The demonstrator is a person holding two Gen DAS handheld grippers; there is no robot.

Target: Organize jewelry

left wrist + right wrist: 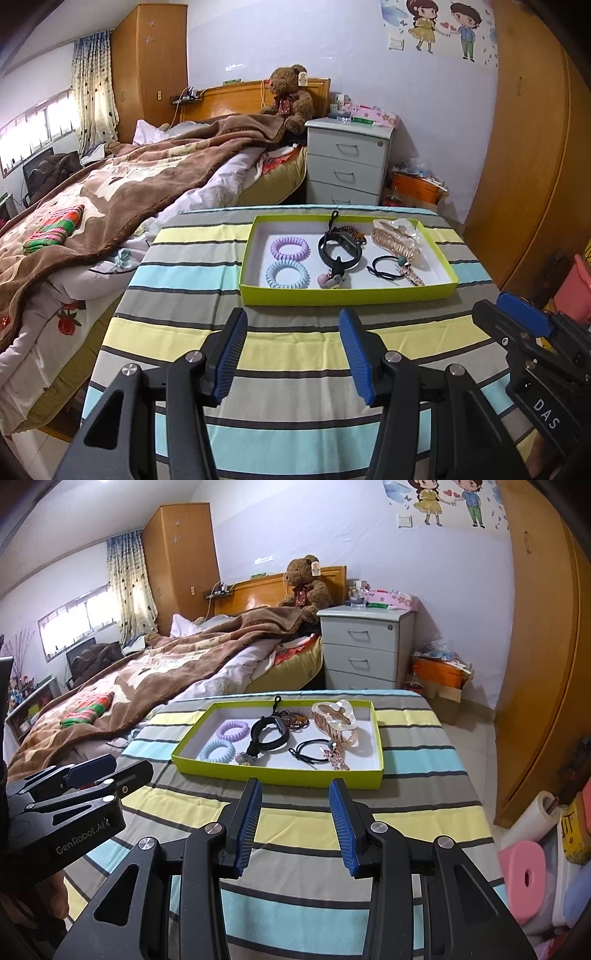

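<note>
Left gripper (293, 354), right gripper (295, 821) spread, empty; brown beads (295, 716) half-hidden behind black band (267, 733).

**Two wrist fisheyes, side by side, facing tray**

Left wrist view looks forward and down over the striped table (295, 373) at the green tray (347, 293), right gripper (517, 317) at its right edge. Right wrist view sits just beside, same heading, left gripper (88, 771) at its left edge. Both share the tray, bed (110, 192), nightstand (347, 162) and teddy bear (290, 96), all beyond close range.
</note>
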